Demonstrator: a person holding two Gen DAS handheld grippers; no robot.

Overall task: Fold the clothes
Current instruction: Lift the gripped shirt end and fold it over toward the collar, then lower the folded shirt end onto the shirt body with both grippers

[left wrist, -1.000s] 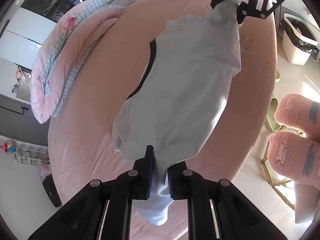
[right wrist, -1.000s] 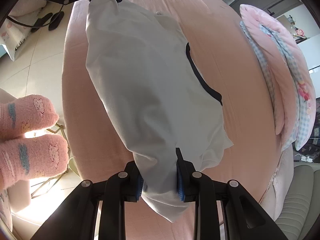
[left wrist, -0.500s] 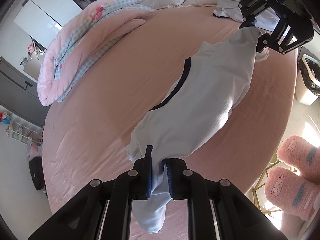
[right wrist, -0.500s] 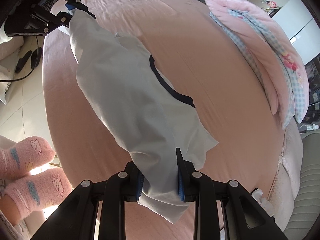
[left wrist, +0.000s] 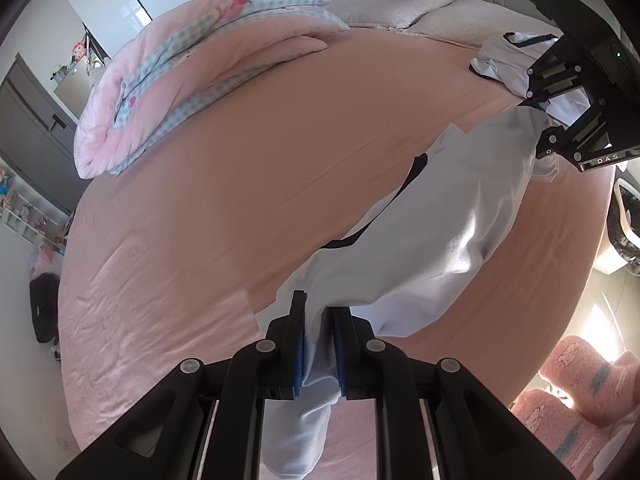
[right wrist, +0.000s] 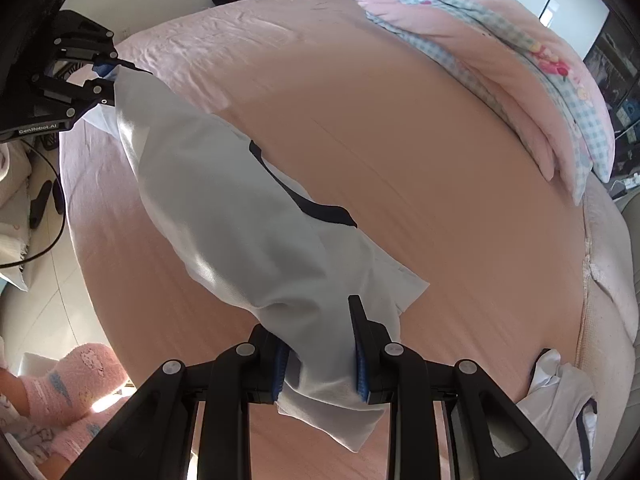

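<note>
- Your left gripper [left wrist: 320, 344] is pinched nearly shut on one end of the pale shirt [left wrist: 452, 224]; a tail of cloth hangs below its pads.
- Your right gripper [right wrist: 318, 354] is clamped on the other end, jaws a little wider because the fabric is bunched thick between them.
- The shirt hangs slung between the two claws, above the pink bed [left wrist: 224, 184], sagging in the middle.
- Its long axis runs straight from one claw to the other; the dark-trimmed neckline [right wrist: 304, 204] faces the far side, towards the quilt [right wrist: 532, 64].
- Expect it to handle as light, limp and wrinkle-prone: it will drape, not hold shape.
- Holding it at the two ends looks right; keep it taut for a flat lay-down.
</note>
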